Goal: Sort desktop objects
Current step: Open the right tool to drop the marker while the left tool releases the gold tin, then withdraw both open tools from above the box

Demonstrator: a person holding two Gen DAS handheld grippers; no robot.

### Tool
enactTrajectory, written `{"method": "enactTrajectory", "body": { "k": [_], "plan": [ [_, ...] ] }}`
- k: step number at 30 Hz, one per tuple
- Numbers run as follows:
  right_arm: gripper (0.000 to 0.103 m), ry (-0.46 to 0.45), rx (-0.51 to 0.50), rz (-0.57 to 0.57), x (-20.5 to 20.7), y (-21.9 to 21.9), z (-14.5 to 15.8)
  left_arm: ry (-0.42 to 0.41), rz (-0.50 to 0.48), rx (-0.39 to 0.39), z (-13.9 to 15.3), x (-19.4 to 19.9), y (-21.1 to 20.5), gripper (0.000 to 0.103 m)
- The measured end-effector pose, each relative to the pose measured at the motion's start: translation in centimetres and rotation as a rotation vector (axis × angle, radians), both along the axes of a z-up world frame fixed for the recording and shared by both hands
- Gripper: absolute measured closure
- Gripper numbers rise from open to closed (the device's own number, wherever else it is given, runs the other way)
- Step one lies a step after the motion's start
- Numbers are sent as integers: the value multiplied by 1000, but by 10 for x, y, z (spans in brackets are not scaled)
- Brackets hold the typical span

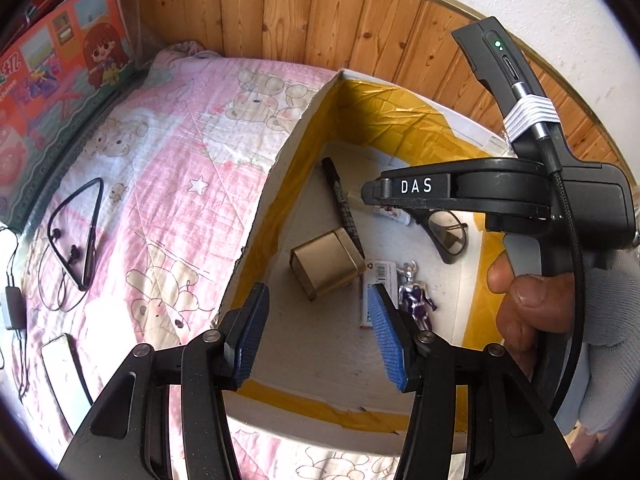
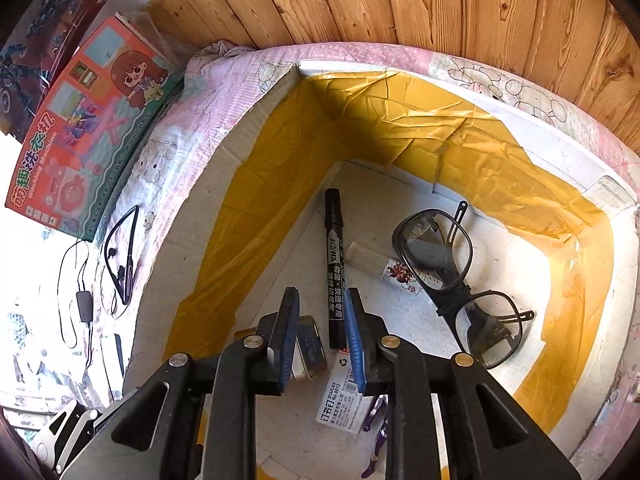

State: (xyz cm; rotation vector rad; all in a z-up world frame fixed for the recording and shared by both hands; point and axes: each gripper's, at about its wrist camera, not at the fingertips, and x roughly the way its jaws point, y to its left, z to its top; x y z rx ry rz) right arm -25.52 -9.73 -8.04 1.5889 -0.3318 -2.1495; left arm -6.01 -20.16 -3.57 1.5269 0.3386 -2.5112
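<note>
Over the white tape-lined cardboard box (image 1: pixel 276 168), left wrist view: left gripper (image 1: pixel 316 332) spread wide, empty. Inside lie a gold rectangular case (image 1: pixel 326 262), black marker pen (image 1: pixel 340 204) and purple-silver toy figure (image 1: pixel 416 300). Black neckband earphones (image 1: pixel 86 232) remain outside on the pink quilt (image 1: pixel 160 128).

Right wrist view: right gripper (image 2: pixel 322 336) partly parted, pinching nothing, above the case. Black-framed glasses (image 2: pixel 456 276) sit near the far wall. Likely a release; lift straight up, clear of the box walls.

toy box (image 2: pixel 80 136) | wood panelling (image 2: pixel 400 8) | pink bear quilt (image 1: pixel 160 152)
</note>
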Motion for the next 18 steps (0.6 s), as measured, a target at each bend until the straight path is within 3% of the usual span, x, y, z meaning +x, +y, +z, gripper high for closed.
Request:
{"method": "enactTrajectory", "body": {
  "k": [18],
  "plan": [
    [71, 94, 22, 30, 59, 35, 41, 57, -19, -51, 38, 29, 30, 49]
  ]
}}
